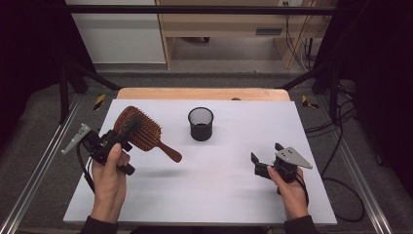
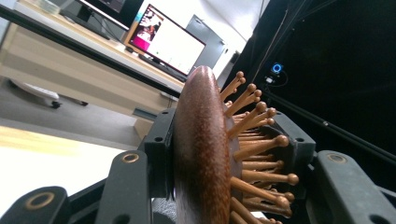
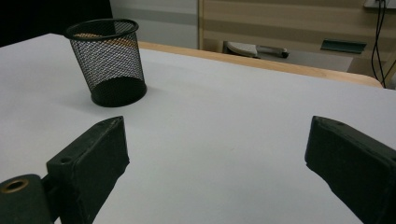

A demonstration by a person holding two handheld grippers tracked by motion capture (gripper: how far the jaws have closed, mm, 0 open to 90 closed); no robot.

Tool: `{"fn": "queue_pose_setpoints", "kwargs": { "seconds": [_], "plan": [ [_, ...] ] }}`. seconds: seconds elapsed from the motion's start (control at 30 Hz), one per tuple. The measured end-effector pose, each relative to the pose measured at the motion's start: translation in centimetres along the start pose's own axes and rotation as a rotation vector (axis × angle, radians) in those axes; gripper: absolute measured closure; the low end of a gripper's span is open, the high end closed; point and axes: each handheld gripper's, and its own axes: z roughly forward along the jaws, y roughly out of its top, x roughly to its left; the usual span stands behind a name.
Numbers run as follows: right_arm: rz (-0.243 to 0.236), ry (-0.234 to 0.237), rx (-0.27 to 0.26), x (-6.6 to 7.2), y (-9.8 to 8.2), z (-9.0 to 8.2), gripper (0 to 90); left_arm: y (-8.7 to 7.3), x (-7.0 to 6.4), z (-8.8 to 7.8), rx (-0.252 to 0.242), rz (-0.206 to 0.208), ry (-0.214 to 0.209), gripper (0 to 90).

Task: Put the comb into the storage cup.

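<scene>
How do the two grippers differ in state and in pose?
The left gripper is shut on the hairbrush; the right gripper is open, with nothing between its jaws. The left gripper is held above the table, the brush casting a shadow below; the right gripper sits low by the table. Both are held by a hand and have black jaws.

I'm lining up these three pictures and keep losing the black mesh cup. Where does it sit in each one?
High view: the mesh cup stands upright at the middle of the white table, right of the hairbrush.
Left gripper view: it is not in this picture.
Right gripper view: the cup stands upper left, beyond the open jaws.
Shared landmark: the white table, seen in the high and right gripper views.
</scene>
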Motion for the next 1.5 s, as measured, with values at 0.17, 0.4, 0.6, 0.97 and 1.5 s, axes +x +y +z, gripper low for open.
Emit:
{"fn": "queue_pose_setpoints", "kwargs": {
  "seconds": [0.17, 0.4, 0.6, 0.97, 1.5],
  "plan": [
    [-0.02, -0.001, 0.009, 0.3, -0.1, 0.2, 6.1, 1.0, -1.1, 2.1, 0.011, 0.004, 0.0, 50.2],
    [0.007, 0.008, -0.006, 0.0, -0.1, 0.1, 6.1, 2.1, -2.7, 4.8, 0.047, 0.063, -0.005, 50.2],
    [0.007, 0.008, -0.007, -0.1, 0.0, 0.1, 6.1, 3.2, -3.1, 7.8, 0.056, 0.079, -0.006, 50.2],
    [0.023, 0.011, -0.012, -0.3, -0.1, 0.1, 6.1, 3.6, -4.1, 11.1, 0.109, 0.084, 0.003, 50.2],
    [0.063, 0.021, -0.026, -0.7, -0.1, -0.1, 6.1, 3.9, -5.7, 14.9, 0.124, 0.128, 0.003, 50.1]
  ]
}}
